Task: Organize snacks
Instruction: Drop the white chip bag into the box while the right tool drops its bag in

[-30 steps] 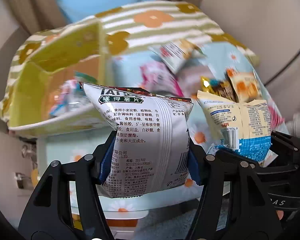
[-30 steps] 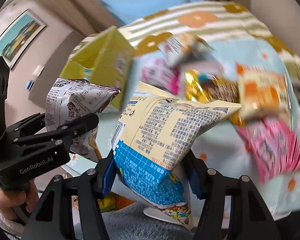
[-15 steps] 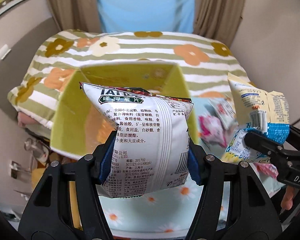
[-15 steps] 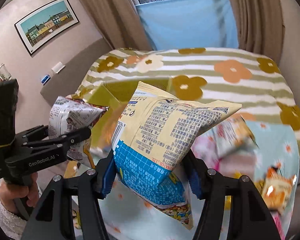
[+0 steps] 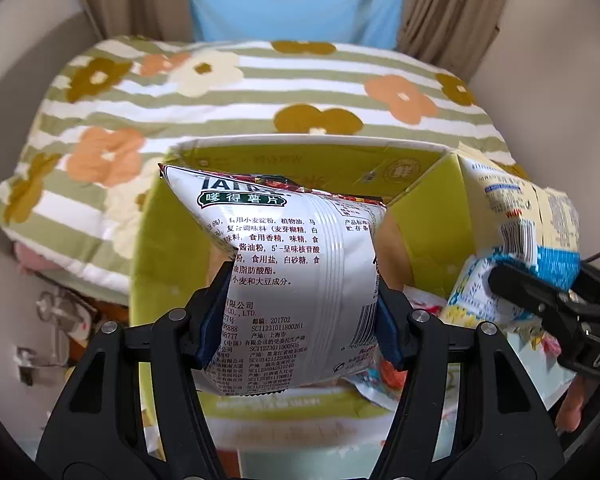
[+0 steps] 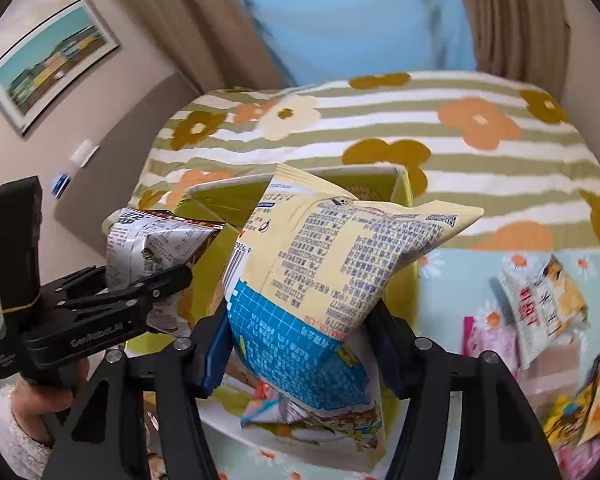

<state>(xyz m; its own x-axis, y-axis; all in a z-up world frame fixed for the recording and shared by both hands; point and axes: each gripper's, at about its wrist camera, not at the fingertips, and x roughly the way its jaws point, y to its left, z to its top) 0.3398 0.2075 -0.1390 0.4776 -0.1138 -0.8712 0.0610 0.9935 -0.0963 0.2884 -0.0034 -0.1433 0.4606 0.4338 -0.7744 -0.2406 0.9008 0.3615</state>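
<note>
My left gripper (image 5: pixel 300 312) is shut on a white chip bag (image 5: pixel 296 264) with red print, hanging over the open yellow-green cardboard box (image 5: pixel 432 216). My right gripper (image 6: pixel 300 344) is shut on a cream and blue snack bag (image 6: pixel 320 280), held above the box (image 6: pixel 404 184) at its right side. That cream bag (image 5: pixel 520 232) and the right gripper's finger (image 5: pixel 540 292) show at the right of the left wrist view. The left gripper (image 6: pixel 156 276) with its white bag (image 6: pixel 148 240) appears at the left of the right wrist view. Several snack packs lie at the box's bottom (image 5: pixel 384 376).
A striped floral quilt (image 5: pixel 260 92) covers the bed behind the box. Several loose snack bags (image 6: pixel 540 304) lie on the light blue daisy cloth (image 6: pixel 456 280) to the right. A person's hand in a fuzzy white sleeve (image 6: pixel 16 428) holds the left gripper. Curtains and a window lie beyond.
Both grippers have swept left from the snack pile to the box, each still holding its bag. The box now sits directly under the left bag.
</note>
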